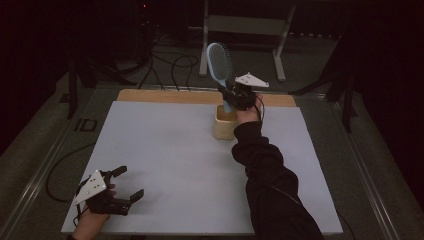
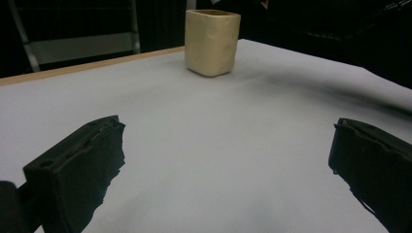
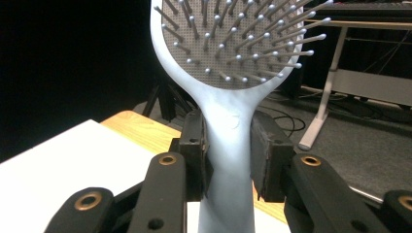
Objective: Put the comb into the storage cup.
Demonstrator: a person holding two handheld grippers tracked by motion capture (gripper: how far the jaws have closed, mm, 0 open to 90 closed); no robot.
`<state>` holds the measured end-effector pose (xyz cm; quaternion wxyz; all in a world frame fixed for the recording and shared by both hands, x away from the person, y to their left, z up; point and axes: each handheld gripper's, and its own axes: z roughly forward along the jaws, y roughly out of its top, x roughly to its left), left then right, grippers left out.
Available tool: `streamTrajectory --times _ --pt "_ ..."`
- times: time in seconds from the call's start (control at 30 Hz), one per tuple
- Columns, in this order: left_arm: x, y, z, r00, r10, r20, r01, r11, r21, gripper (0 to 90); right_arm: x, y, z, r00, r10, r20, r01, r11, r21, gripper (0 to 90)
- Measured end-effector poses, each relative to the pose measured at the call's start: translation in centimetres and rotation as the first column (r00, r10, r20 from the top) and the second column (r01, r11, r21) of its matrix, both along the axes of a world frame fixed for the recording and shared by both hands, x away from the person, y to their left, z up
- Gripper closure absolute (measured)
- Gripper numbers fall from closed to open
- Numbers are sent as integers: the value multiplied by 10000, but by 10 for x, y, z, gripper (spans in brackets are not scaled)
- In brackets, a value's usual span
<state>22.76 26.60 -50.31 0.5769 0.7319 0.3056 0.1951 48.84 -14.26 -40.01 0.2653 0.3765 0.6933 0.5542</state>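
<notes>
A pale blue hairbrush (image 1: 218, 61) stands upright, head up, above a cream square cup (image 1: 224, 123) at the table's far middle. My right gripper (image 1: 231, 93) is shut on the hairbrush handle, whose lower end points into the cup. In the right gripper view the brush (image 3: 228, 73) fills the centre, bristles facing the camera, clamped at its neck by the right gripper (image 3: 228, 155). My left gripper (image 1: 131, 184) rests open near the table's front left corner, nothing between its jaws. In the left gripper view the cup (image 2: 212, 42) stands far ahead of the left gripper (image 2: 226, 145).
A white sheet (image 1: 165, 160) covers the wooden table (image 1: 150, 95). Beyond the far edge lie cables (image 1: 170, 65) on the floor and a metal stand (image 1: 245, 30). A dark sleeve (image 1: 270, 185) reaches across the right half of the table.
</notes>
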Motion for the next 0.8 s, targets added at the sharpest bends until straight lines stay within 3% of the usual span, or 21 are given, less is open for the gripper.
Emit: streamTrajectory --times 0.47,0.67,0.8 --pt "0 -1 0 10000 16 -9 -16 10000 2 0 -2 -7 -16 10000 60 31 -61 9999 109 698" --pt "0 0 -1 10000 19 -10 -19 10000 -5 0 -3 -7 -25 9998 175 44 -175 9998 -117 699" --pt "0 0 -1 10000 20 -8 -20 10000 0 0 -4 -8 -29 9996 262 86 -263 9996 54 699"
